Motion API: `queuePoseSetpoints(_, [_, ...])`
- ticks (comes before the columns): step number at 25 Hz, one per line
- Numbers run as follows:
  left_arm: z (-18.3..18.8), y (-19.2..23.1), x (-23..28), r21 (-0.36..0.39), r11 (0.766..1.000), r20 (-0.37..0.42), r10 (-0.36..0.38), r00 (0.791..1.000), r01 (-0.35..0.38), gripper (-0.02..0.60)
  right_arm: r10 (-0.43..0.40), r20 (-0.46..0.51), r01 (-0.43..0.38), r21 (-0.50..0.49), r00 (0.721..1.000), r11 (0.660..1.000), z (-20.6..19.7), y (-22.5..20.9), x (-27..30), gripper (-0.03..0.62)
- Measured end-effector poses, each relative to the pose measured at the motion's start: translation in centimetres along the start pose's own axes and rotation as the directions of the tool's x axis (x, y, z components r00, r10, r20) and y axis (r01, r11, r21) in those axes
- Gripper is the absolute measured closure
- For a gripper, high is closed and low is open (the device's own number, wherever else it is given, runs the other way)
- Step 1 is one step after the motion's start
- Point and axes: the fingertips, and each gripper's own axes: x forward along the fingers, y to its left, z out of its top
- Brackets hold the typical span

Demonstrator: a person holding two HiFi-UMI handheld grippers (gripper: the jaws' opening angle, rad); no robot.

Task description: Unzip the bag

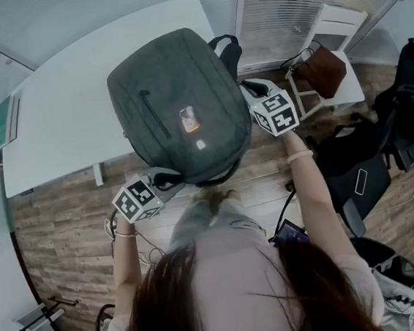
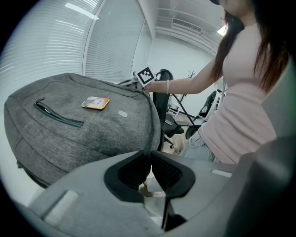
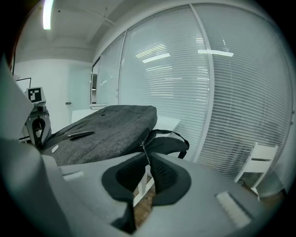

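Observation:
A grey backpack (image 1: 179,105) lies flat on the white table (image 1: 66,88), its near end hanging over the front edge. An orange label (image 1: 189,119) and a closed front pocket zip (image 2: 58,115) show on top. My left gripper (image 1: 166,180) is shut on the bag's near edge, where a dark strap runs down into the jaws of the left gripper (image 2: 151,157). My right gripper (image 1: 249,90) is at the bag's right side, by the shoulder straps (image 3: 169,141). The right gripper (image 3: 149,162) is shut on the thin metal zipper pull (image 3: 144,150). The backpack (image 3: 106,132) stretches away to the left.
A white chair (image 1: 335,52) with a brown bag (image 1: 322,68) stands at the right by the blinds. A black office chair (image 1: 362,170) is near my right arm. A green book (image 1: 4,120) lies at the table's left end. Wooden floor (image 1: 60,235) lies below.

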Motion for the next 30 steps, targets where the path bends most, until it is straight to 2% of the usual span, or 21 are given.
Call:
queuePoseSetpoints(16, [0.9,-0.6,-0.9,-0.008,0.992,0.039,0.124,0.992,-0.124,0.525,0.002,-0.002,-0.002,0.069,1.000,0.998,-1.6,-0.2,-1.1,0.554])
queuePoseSetpoints(30, [1.5,-1.0,-1.5,0.031,0.956,0.019,0.290,0.957,-0.291,0.520,0.031,0.057,-0.038,0.127,0.998,0.991,-1.4,1.0,-3.4,0.557])
